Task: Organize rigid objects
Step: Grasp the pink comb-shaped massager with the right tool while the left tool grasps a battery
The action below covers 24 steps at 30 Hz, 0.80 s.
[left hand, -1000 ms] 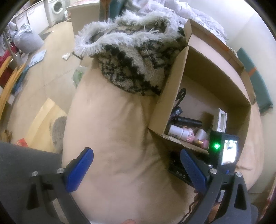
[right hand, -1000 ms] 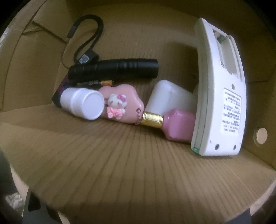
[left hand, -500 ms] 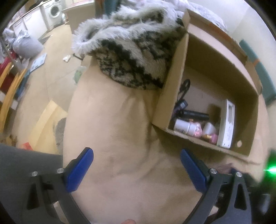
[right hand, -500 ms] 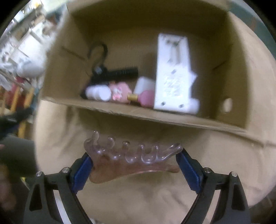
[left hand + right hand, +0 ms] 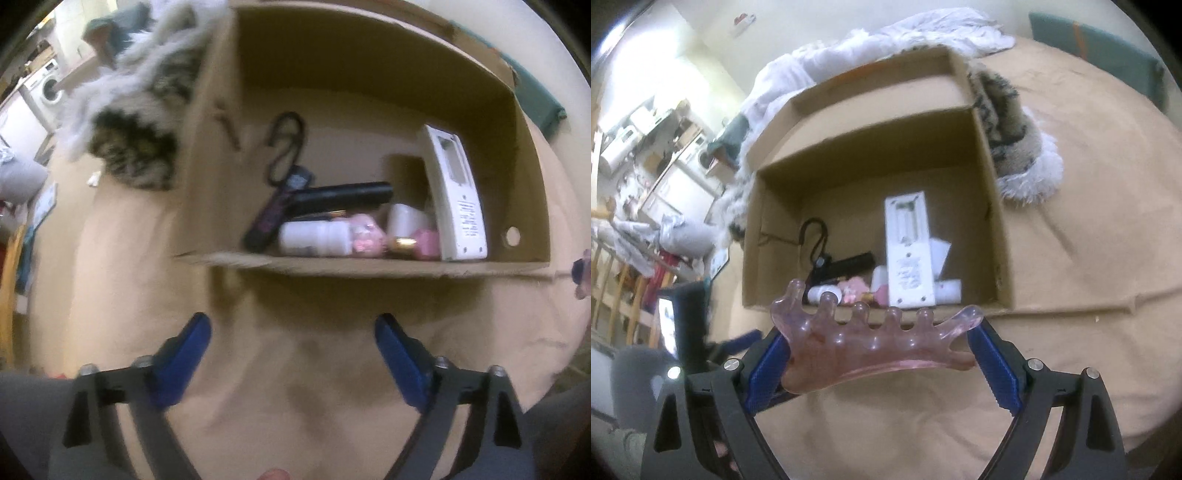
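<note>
Right gripper (image 5: 877,354), clamped end to end on translucent pink knobbed massage tool (image 5: 875,341), held just short of open cardboard box (image 5: 991,206) on tan bedcover (image 5: 1089,221). Left gripper (image 5: 293,354), blue pads spread wide on nothing, aimed at same box. Inside: white remote (image 5: 456,195) on edge, black flashlight (image 5: 341,195), white bottle (image 5: 314,238), pink perfume bottle (image 5: 424,245). Behind: patterned fur throw (image 5: 136,147).
</note>
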Each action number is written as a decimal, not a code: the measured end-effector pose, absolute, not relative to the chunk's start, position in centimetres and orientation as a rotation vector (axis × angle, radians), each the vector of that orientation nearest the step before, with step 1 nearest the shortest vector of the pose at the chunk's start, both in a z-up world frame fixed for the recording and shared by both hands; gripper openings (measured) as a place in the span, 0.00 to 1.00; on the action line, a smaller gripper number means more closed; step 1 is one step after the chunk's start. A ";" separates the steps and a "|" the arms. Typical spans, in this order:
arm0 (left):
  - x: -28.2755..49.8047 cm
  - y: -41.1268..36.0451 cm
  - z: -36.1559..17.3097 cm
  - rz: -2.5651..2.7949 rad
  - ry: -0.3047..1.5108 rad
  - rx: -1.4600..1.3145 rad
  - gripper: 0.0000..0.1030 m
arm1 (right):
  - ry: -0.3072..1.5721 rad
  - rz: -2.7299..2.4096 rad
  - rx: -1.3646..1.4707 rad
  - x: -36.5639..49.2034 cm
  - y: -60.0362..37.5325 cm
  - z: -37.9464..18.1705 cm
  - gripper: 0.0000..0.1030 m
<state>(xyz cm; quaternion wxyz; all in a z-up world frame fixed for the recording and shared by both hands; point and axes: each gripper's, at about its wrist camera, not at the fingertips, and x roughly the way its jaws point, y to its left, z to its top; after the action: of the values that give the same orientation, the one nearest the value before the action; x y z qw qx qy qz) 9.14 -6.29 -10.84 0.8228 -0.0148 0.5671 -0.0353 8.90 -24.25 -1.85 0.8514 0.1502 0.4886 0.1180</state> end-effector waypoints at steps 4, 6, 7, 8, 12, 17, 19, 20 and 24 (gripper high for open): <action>10.6 -8.9 -12.3 -0.104 1.199 -0.016 0.76 | 1.022 0.234 0.359 9.6 -24.6 -2.2 0.95; 11.3 -9.8 -12.9 -0.098 1.195 0.012 0.76 | 1.018 0.222 0.364 9.7 -25.0 -2.2 0.95; 11.7 -10.3 -13.4 -0.100 1.201 0.025 0.76 | 1.015 0.217 0.369 9.8 -25.2 -2.2 0.95; 12.0 -10.7 -13.8 -0.102 1.206 0.034 0.76 | 1.013 0.216 0.375 9.9 -25.4 -2.1 0.95; 13.0 -11.7 -15.0 -0.071 1.225 0.059 0.76 | 1.022 0.219 0.397 10.1 -25.7 -2.5 0.95; 14.7 -11.6 -16.0 -0.016 1.273 0.033 0.68 | 1.017 0.233 0.409 10.3 -25.4 -2.4 0.95; 14.8 -11.6 -16.1 -0.001 1.278 0.043 0.56 | 1.016 0.239 0.408 10.3 -25.3 -2.4 0.95; 15.2 -11.8 -16.1 0.003 1.276 0.043 0.47 | 1.018 0.242 0.408 10.3 -25.2 -2.4 0.95; 15.5 -11.9 -15.9 0.004 1.274 0.049 0.39 | 1.024 0.247 0.407 10.4 -25.0 -2.5 0.95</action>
<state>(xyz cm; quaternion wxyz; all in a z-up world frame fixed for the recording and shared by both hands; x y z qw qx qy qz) 15.55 -11.87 -15.87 0.8035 0.0230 0.5949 0.0019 10.39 -25.03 -2.51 0.8447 0.1929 0.4854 0.1170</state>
